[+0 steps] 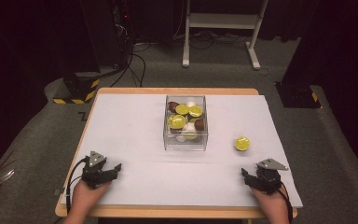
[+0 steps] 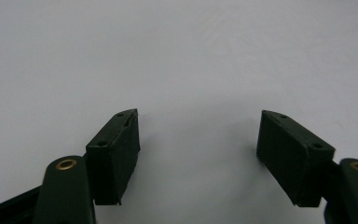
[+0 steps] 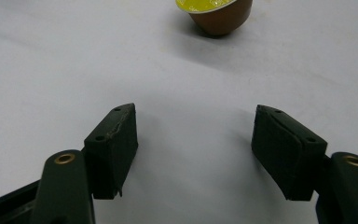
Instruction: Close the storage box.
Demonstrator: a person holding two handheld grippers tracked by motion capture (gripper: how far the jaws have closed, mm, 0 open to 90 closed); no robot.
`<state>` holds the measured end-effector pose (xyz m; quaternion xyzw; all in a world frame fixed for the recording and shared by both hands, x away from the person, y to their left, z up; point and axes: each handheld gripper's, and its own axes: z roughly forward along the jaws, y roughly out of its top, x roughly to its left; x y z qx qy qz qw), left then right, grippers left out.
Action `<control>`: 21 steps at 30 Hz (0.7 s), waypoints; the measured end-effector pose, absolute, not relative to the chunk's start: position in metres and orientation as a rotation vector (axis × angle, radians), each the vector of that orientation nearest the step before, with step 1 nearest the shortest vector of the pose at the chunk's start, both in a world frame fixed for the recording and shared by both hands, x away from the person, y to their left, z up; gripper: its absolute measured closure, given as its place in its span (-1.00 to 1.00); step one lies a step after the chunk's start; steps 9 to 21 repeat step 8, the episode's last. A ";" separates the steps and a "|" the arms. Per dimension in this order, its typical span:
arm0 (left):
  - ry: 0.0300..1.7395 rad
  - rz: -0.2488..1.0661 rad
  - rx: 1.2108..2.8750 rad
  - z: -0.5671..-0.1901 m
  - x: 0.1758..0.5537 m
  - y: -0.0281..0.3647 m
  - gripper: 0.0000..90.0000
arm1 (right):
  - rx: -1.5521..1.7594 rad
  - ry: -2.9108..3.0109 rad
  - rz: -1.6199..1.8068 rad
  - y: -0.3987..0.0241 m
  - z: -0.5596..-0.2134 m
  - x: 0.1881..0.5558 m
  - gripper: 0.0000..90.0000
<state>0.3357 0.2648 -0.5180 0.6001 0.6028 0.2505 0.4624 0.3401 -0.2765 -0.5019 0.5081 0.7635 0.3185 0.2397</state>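
High view shows the loose capsule point(image 1: 242, 143), yellow foil lid up on a brown cup, standing alone on the white cover of the desk point(image 1: 130, 121) toward its right edge, just right of the clear box point(image 1: 185, 122) that sits at the middle and is already piled with similar capsules. The right claw point(image 1: 248, 178) rests low near the front right corner, its jaws apart with nothing between them; in the right gripper view the capsule point(image 3: 216, 14) stands ahead of the open jaws and well apart from them. The left claw point(image 1: 113, 170) lies near the front left corner, jaws likewise wide and empty over bare cover, as the left gripper view confirms point(image 2: 198, 135). What could go wrong from here, as I judge it: the capsule is small, round and light, so a jaw arriving off-centre could nudge it into rolling toward the right edge, and a squeeze too high could dent the foil lid or pop the cup out sideways. The box is nearly full, so a drop from height may bounce off the heap and land back on the desk. Both hands come in from the front edge, forearms low, each claw tilted slightly inward toward the middle of the desk and held close to the surface.
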 end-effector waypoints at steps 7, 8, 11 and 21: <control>1.488 0.612 1.466 -0.518 0.336 0.264 -0.34 | 1.388 2.087 0.869 -0.276 -0.502 0.340 -0.30; 1.486 0.613 1.473 -0.518 0.336 0.264 -0.34 | 1.383 2.084 0.865 -0.276 -0.502 0.340 -0.30; 1.486 0.613 1.473 -0.518 0.336 0.264 -0.34 | 1.383 2.084 0.865 -0.276 -0.502 0.340 -0.30; 1.486 0.613 1.473 -0.518 0.336 0.264 -0.34 | 1.383 2.084 0.865 -0.276 -0.502 0.340 -0.30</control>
